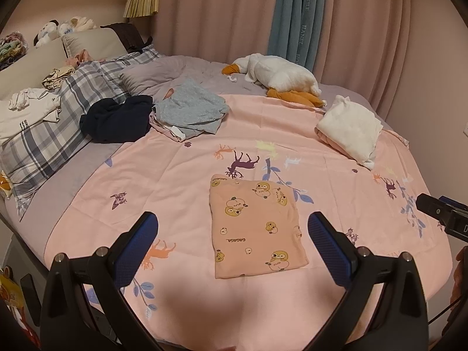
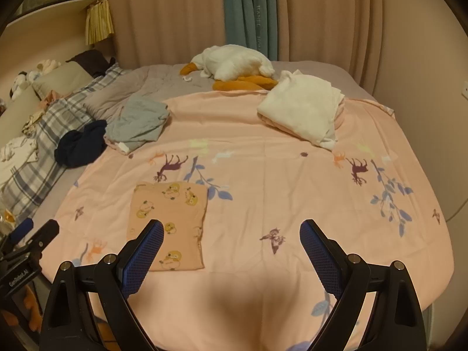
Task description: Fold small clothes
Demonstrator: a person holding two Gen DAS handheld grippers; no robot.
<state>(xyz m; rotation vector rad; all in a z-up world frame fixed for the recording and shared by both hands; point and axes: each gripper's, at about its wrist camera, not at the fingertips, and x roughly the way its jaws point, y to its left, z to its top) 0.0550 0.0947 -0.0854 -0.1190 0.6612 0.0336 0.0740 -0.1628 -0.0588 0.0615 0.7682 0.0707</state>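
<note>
Both grippers hang above the near part of the bed with their blue-padded fingers spread wide and nothing between them. Seen from its own camera, the left gripper [image 1: 233, 231] straddles the folded pink garment [image 1: 257, 229], one finger off each long side, neither pad touching the cloth. The right gripper [image 2: 232, 238] sits further to the right over bare pink bedspread [image 2: 292, 181]; its left finger overlaps the garment's near right portion in the picture, though whether it is over the cloth or merely in front of it is hard to tell.

That garment, printed with yellow cartoon figures, lies flat as a neat rectangle on the bedspread, its four edges straight and its far edge just short of the purple deer print [image 1: 242, 163].

Open bedspread surrounds it on every side, with the broadest free stretch to its right. Toward the far left, a grey garment [image 1: 190, 111] and a dark navy garment [image 1: 117, 121] lie crumpled, touching each other at the bedspread's edge beside the plaid pillows [image 1: 58, 117]. Far right, a folded white item [image 1: 351, 125] rests near the bed's corner, with a plush goose [image 1: 278, 73] just behind it against the curtains [image 1: 228, 14].
</note>
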